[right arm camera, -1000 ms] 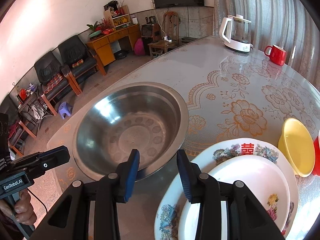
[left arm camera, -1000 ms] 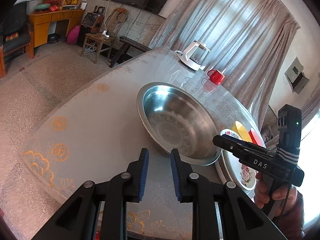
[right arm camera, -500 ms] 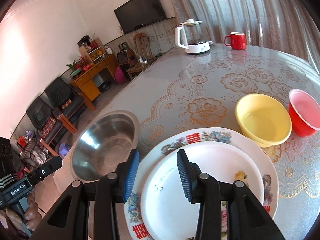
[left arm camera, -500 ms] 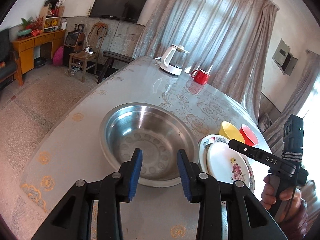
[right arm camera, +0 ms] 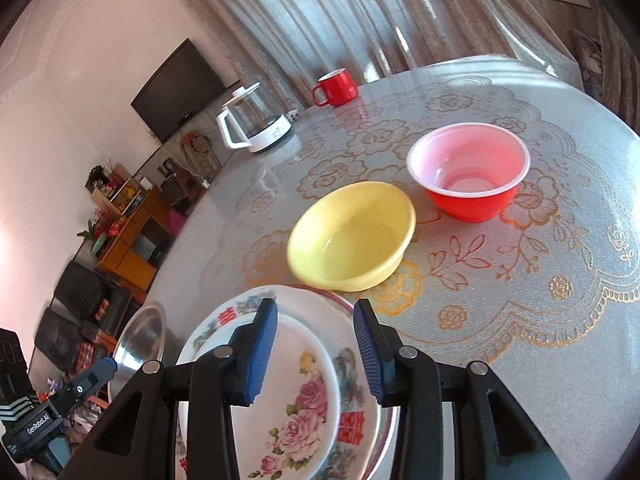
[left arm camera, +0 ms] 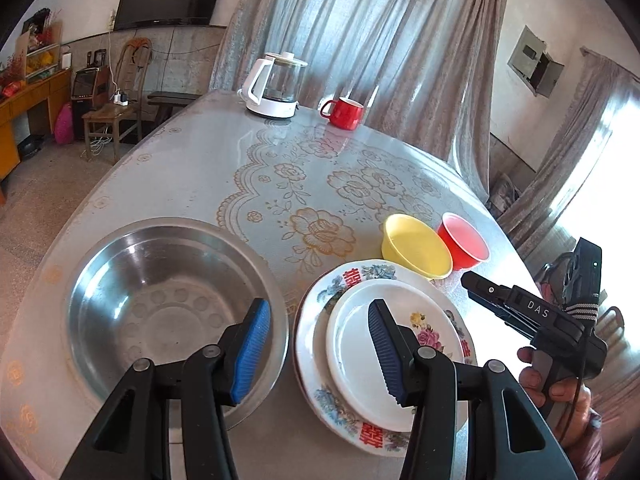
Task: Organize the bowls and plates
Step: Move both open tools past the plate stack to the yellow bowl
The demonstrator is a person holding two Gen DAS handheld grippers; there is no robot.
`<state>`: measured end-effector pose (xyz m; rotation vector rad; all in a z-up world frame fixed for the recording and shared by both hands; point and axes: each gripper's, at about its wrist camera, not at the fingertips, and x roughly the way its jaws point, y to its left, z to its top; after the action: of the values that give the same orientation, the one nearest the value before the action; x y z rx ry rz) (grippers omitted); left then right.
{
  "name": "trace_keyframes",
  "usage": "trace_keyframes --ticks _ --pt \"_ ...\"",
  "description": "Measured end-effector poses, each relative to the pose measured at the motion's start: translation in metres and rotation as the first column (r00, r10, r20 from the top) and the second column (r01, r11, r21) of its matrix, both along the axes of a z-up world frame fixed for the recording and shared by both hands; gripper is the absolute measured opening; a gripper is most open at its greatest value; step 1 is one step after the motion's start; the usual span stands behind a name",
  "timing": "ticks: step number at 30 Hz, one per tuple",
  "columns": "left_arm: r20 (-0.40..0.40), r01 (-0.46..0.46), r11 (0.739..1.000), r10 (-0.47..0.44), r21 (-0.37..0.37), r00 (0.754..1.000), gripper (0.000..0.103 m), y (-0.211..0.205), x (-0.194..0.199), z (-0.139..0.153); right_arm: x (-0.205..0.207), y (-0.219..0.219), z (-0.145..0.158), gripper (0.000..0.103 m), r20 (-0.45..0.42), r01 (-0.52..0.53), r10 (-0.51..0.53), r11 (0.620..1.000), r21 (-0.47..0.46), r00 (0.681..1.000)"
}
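- At the far left of the left wrist view a wide stainless steel basin (left arm camera: 160, 312) sits empty on a round table (left arm camera: 224, 168) covered in a clear floral cloth.
- Above the gap between the basin and the plates, the left gripper (left arm camera: 320, 350) hangs with its blue pads apart; the jaws are opening and nothing is between them.
- Just right of the basin a small white plate with a pink rose (left arm camera: 384, 344) lies stacked on a larger patterned plate with red characters (left arm camera: 340, 280).
- Beyond the plates a yellow bowl (left arm camera: 416, 246) and a red bowl (left arm camera: 464, 240) stand side by side, seemingly touching in this view.
- At the far right a person's hand (left arm camera: 556, 388) holds the right gripper (right arm camera: 316, 354). In its own view the jaws stand part-way spread over the stacked plates, empty, pointing toward the yellow bowl.
- A white kettle (left arm camera: 276, 86) and red mug (left arm camera: 344, 112) stand well apart at the table's far side.
- Judgement: the step looks like an approach to the bowls, probably to nest one in the other.
- To do it well, bring one pad inside the rim and one outside, clamp the wall firmly, lift clear before crossing, and keep the fingers from catching the plate edge.
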<state>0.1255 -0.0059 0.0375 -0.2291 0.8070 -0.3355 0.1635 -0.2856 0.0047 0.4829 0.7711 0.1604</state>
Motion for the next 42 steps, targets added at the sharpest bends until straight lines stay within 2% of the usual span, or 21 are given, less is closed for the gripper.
trace_keyframes --ticks 2,4,5,6,11,19,24,30,33,39,42 --pt "0.022 0.031 0.999 -0.031 -0.005 0.999 0.053 -0.009 0.002 0.003 0.001 -0.009 -0.004 0.040 -0.003 0.017 -0.017 0.999 0.028 1.000" --pt "0.047 0.034 0.999 -0.035 0.020 0.998 0.064 -0.016 0.003 0.005 0.003 -0.015 -0.008 0.040 -0.002 0.012 -0.012 0.998 0.056 1.000" --pt "0.054 0.040 0.999 -0.042 0.027 0.998 0.074 -0.020 0.005 0.005 0.003 -0.016 -0.009 0.040 -0.001 0.012 -0.012 0.998 0.063 1.000" --pt "0.056 0.046 0.998 -0.048 0.032 0.997 0.076 -0.022 0.008 0.005 0.003 -0.020 -0.010 0.040 0.002 0.018 -0.019 0.998 0.064 1.000" --pt "0.027 0.071 0.997 -0.072 0.033 0.997 0.076 -0.032 0.019 -0.003 0.003 -0.025 -0.019 0.042 -0.017 0.021 -0.019 0.996 0.082 1.000" --pt "-0.056 0.143 0.988 -0.146 -0.051 0.988 0.076 -0.047 0.033 -0.010 -0.001 -0.036 -0.026 0.046 -0.027 0.031 -0.028 0.994 0.104 0.999" --pt "-0.054 0.148 0.989 -0.147 0.018 0.988 0.075 -0.066 0.048 -0.006 -0.001 -0.042 -0.026 0.049 -0.027 0.015 -0.012 0.989 0.146 1.000" --pt "-0.144 0.177 0.982 -0.167 0.064 0.975 0.074 -0.090 0.079 -0.017 0.005 -0.045 -0.020 0.049 -0.019 0.027 -0.025 0.996 0.080 0.999" --pt "-0.155 0.196 0.977 -0.182 0.079 0.971 0.068 -0.102 0.088 -0.022 0.008 -0.049 -0.020 0.049 -0.020 0.033 -0.032 0.997 0.072 0.999" --pt "-0.141 0.212 0.976 -0.205 0.039 0.969 0.068 -0.118 0.104 -0.022 0.017 -0.060 -0.025 0.046 -0.023 0.035 -0.032 0.993 0.111 0.999" --pt "-0.160 0.203 0.979 -0.197 0.019 0.967 0.068 -0.122 0.117 -0.024 0.023 -0.065 -0.029 0.046 -0.032 0.039 -0.034 0.989 0.143 0.999"
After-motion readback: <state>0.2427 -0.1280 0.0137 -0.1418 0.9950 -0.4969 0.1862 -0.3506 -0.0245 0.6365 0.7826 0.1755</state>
